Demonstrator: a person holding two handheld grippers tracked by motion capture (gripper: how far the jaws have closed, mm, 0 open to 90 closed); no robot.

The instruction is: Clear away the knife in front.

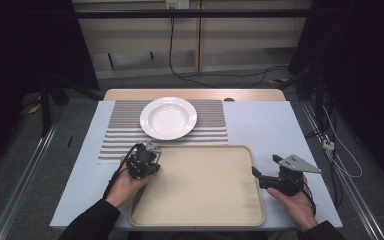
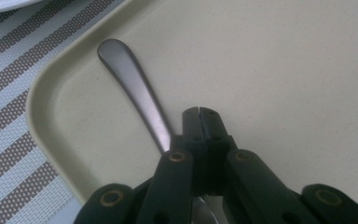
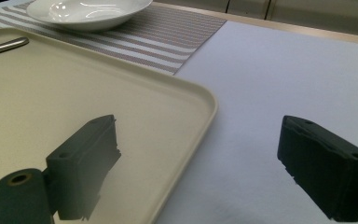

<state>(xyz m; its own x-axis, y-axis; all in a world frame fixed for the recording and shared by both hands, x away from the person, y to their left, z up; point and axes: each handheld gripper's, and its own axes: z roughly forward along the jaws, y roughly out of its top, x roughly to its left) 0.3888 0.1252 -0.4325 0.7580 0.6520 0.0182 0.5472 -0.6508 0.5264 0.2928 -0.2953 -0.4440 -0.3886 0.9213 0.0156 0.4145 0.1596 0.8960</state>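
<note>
A metal utensil handle (image 2: pixel 137 91) lies in the near-left corner of the beige tray (image 1: pixel 200 217), its rounded end pointing toward the tray's curved corner and the rest of it running down under the left gripper (image 2: pixel 199 112). In the left gripper view that gripper's two black jaws stand pressed together tip to tip with nothing between the tips; the handle passes just beside and beneath them on the left, and whether the jaws touch it cannot be told. In the high view the left gripper (image 1: pixel 142 161) sits low over the tray's left edge, in the person's left hand (image 1: pixel 125 185). The right gripper (image 1: pixel 260 175) is held by the right hand (image 1: pixel 296 202) at the tray's right edge; in the right gripper view its jaws stand wide apart, one over the tray's floor and the other over the pale blue table cover (image 3: pixel 284 79), with the tray's rim between them and nothing gripped. The end of the handle (image 3: pixel 4 46) shows far off on the tray there. Beyond the tray lies a brown-and-white striped placemat (image 1: pixel 210 127), and on it a white deep plate (image 1: pixel 168 118), well apart from both grippers. The wooden table edge (image 1: pixel 250 94) shows at the far side. No brand, label or writing can be read on any of these things.
</note>
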